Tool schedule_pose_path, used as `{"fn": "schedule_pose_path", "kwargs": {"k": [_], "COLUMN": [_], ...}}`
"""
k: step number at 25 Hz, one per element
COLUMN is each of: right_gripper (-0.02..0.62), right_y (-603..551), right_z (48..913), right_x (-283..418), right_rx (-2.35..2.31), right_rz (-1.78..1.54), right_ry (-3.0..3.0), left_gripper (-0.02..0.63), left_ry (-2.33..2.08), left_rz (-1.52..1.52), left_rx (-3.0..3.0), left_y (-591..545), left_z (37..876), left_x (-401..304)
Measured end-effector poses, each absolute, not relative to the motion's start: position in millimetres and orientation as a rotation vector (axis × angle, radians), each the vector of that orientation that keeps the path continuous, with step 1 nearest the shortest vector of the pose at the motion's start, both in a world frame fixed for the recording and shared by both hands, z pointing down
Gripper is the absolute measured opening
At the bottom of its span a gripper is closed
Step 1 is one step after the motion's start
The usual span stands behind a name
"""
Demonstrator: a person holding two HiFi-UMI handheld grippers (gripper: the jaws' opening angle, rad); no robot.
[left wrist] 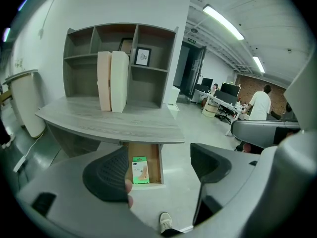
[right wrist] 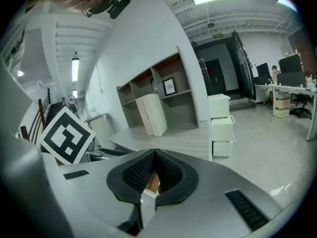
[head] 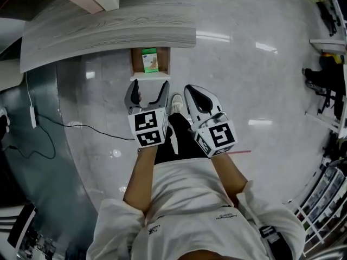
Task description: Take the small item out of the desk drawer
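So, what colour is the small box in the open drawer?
Green and white box; left gripper view.

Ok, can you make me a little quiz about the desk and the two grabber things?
1. Pick one: where is the small green-and-white box, compared with the grey wood-grain desk?
A) on top of it
B) in the open wooden drawer under it
C) held up above it
2. True or false: the left gripper has its jaws squeezed tight on the box.
3. Fill the gap: the jaws of the right gripper are ____ (open or shut).

Key: 1 B. 2 false: its jaws stand wide apart with nothing gripped. 3 shut.
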State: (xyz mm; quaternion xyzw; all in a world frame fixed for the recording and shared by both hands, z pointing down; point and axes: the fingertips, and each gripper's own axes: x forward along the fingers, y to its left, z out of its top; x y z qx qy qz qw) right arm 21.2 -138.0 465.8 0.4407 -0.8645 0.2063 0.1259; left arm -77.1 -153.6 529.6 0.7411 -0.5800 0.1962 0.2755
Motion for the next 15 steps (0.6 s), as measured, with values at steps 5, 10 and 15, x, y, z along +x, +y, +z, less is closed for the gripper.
{"fn": "schedule_pose_path", "kwargs": {"k": [5, 10, 15], "right_gripper": [0.031, 0.031, 0.031], "right_y": [-136, -137, -139], "right_z": [489, 511, 531], "right_x": [22, 26, 26], "right_rx": [1.262, 1.259, 1.246], "right_rz": [0.619, 0.642, 0.659], "right_ry": [-2.498, -2.474, -2.464], "left_gripper": [0.385, 0.394, 0.394], "left_ry": [-1.568, -1.569, -1.550], "left_rz": [0.539, 0.549, 0.584], "left_rx": [1.959, 1.905, 1.847], "left_y": [-166, -177, -186], "left_z": [559, 589, 626], "left_x": [-82, -84, -86]}}
